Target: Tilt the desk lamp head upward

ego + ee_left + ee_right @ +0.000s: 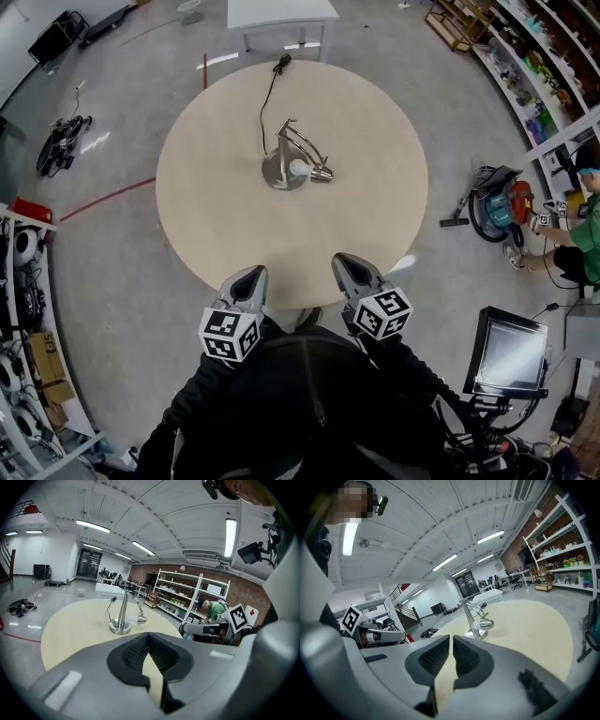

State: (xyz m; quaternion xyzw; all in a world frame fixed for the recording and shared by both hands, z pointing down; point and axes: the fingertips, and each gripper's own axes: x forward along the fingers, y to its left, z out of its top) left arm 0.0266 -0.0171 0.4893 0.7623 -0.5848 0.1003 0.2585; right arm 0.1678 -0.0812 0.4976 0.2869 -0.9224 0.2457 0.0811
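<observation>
While the desk lamp (291, 161) stands near the middle of the round table (206, 225), its post rises straight up from a disc base (278, 174). A thin arm arches off the top toward the shelving side of the room and curves back down. The small head (322, 174) hangs low just beside the base and faces the tabletop. The lamp is all polished silver metal, and a black cord (269, 98) trails from it to the far edge of the pale, matte, wood-toned top.

At the near rim, well apart from the lamp, the person in dark sleeves holds both tools side by side, each pointing at the lamp and tipped slightly down. The left gripper (248, 275) has a smooth grey shell, and its ribbed black pads are pressed together on nothing. The right gripper (349, 262) looks the same, closed and empty, with only a hairline slit between its pads.
</observation>
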